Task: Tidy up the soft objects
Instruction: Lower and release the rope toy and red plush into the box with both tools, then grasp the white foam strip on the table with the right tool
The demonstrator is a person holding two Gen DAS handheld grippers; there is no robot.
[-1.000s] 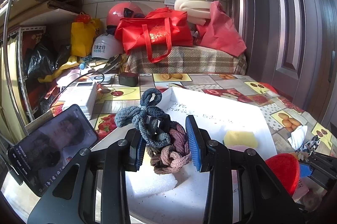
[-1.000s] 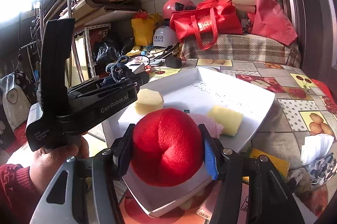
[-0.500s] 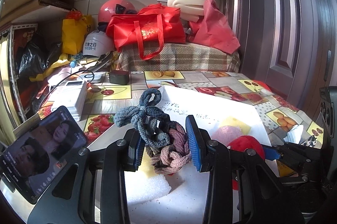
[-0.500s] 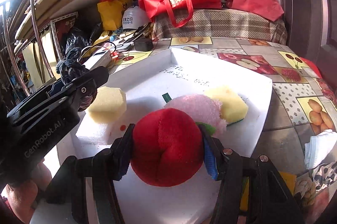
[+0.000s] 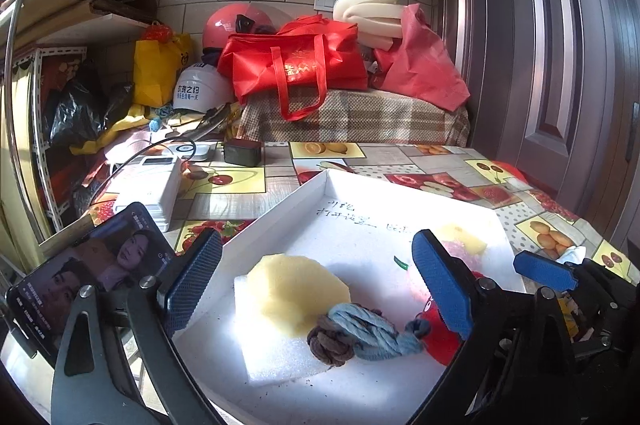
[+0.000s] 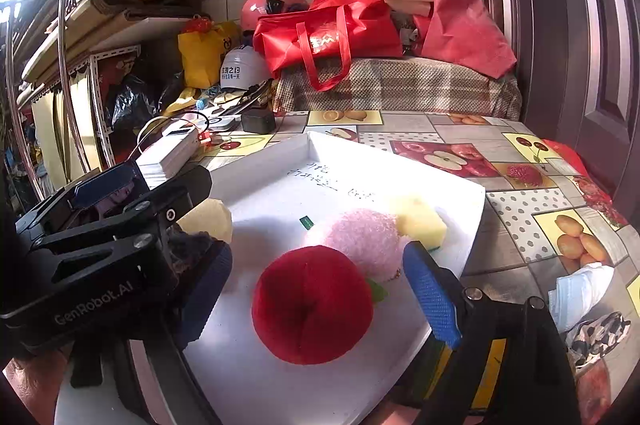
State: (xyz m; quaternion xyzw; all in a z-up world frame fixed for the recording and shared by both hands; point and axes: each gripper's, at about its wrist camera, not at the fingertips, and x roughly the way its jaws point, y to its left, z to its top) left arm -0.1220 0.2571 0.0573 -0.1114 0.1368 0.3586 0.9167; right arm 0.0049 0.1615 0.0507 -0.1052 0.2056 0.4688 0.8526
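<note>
Knotted hair ties (image 5: 356, 335) lie limp on the foam pad (image 5: 280, 357) inside the white tray (image 5: 280, 209), just ahead of the left gripper (image 5: 316, 281), whose jaws have just sprung wide; light and floppy, best pinched at the knot. Right-wrist view: red plush ball (image 6: 314, 309) rests in the tray between the right gripper's (image 6: 320, 289) just-parted, untouching jaws; squashy, best gripped across the middle.
</note>
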